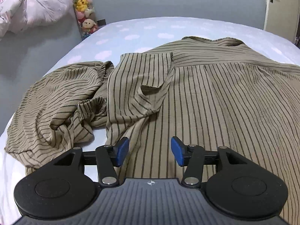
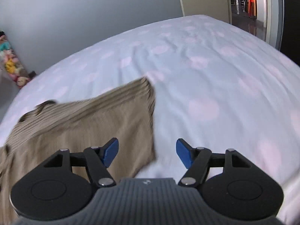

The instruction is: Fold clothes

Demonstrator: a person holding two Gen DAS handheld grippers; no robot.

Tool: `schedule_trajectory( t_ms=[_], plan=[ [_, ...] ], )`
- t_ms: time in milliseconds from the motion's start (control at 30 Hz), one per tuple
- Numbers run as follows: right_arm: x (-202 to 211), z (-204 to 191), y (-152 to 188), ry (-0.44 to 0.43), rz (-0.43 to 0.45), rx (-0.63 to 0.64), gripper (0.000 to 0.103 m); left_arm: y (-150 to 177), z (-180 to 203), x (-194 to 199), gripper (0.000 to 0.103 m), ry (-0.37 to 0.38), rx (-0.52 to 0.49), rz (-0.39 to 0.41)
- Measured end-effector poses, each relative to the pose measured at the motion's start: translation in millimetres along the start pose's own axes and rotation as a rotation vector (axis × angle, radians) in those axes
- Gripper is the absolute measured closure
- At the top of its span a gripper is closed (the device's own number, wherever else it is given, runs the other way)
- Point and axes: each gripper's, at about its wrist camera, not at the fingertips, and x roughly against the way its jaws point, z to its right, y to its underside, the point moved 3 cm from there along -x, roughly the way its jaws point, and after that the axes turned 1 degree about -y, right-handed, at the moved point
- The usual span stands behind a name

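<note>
On the bed (image 1: 153,28), with its cloud-print sheet, your striped shirt (image 1: 215,97) lies spread flat, one sleeve (image 1: 138,86) already folded in over the body, and the matching striped trousers (image 1: 56,101) sit crumpled just beside it on the left. Your left hand-held gripper (image 1: 150,151) hovers over the shirt's near edge with its jaws apart and nothing between them. Your right hand-held gripper (image 2: 147,153) is also apart and empty, poised over the shirt's right edge (image 2: 152,112), where cloth gives way to bare sheet; that view is blurred, so the fabric's exact lie there is hard to read.

The risk from here: if you pinch that right edge too shallowly, you may catch only one layer or drag the sheet up with it, and the fold will come out skewed. The folded sleeve looks loosely creased, so a quick pull on the body could flip it open again. Keep clear of the trousers, whose waistband lies touching the sleeve
</note>
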Motion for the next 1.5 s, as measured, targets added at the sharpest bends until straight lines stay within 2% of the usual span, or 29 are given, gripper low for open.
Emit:
schedule_trajectory(
  t_ms=[133,300,467,533,567,633,667,700,800,933,1133,1200,1233,1300,1367,1433,1500],
  plan=[
    [-51.6,12.8,-33.2,-0.004,0.014,-0.071,0.032,0.5,1.5,-12.5,0.05,-0.005,-0.004,0.001],
    [-112.9,19.0,-55.1,0.008,-0.02,-0.117,0.034,-1.2,9.0,-24.1,0.05,-0.039,-0.03,0.0],
    [-148.8,23.1,-61.2,0.0,-0.026,-0.149,0.037,-6.2,6.1,-31.6,0.05,-0.044,0.005,0.005],
    [-156.6,20.9,-56.6,0.016,-0.029,-0.15,0.041,-5.2,4.9,-37.2,0.05,-0.037,0.026,-0.012],
    [-157.9,18.6,-54.4,0.027,-0.02,-0.136,0.044,-4.5,4.7,-40.0,0.05,-0.034,0.033,-0.021],
    [-158.8,14.8,-52.0,0.045,-0.006,-0.112,0.07,-3.1,6.4,-42.1,0.05,-0.031,0.027,-0.028],
    [-157.3,14.4,-51.2,0.03,-0.007,-0.116,0.077,-2.6,7.5,-42.4,0.05,-0.031,0.021,-0.029],
    [-155.2,14.2,-51.2,0.007,-0.012,-0.128,0.091,-2.2,8.3,-41.4,0.05,-0.029,0.012,-0.027],
    [-142.8,4.6,-56.8,-0.005,-0.003,-0.118,0.101,-1.7,8.4,-35.9,0.05,-0.027,-0.008,-0.012],
    [-114.0,-22.2,-71.2,-0.029,0.03,-0.071,0.101,-4.8,-0.4,-23.1,0.05,-0.019,0.017,0.025],
    [-76.2,-84.5,-89.9,-0.067,0.072,0.045,0.102,-8.0,-21.6,-3.9,0.05,0.015,0.107,0.073],
    [-72.1,-96.4,-89.9,-0.049,0.069,0.061,0.101,-7.7,-28.0,2.1,0.05,0.023,0.126,0.089],
    [-72.4,-98.3,-89.0,-0.031,0.065,0.058,0.097,-6.9,-30.7,3.8,0.05,0.023,0.132,0.091],
    [-78.0,-93.6,-84.2,0.013,0.046,0.051,0.096,-5.6,-35.9,4.4,0.05,0.016,0.144,0.082],
    [-84.7,-84.3,-78.1,0.052,0.027,0.042,0.089,-5.4,-41.1,3.2,0.05,0.007,0.165,0.072],
    [-92.2,-71.4,-72.8,0.085,0.015,0.035,0.071,-5.2,-45.7,0.6,0.05,0.001,0.188,0.062],
    [-100.3,-56.0,-68.7,0.11,0.005,0.027,0.066,-4.1,-47.4,-5.7,0.05,0.003,0.208,0.048]
  ],
)
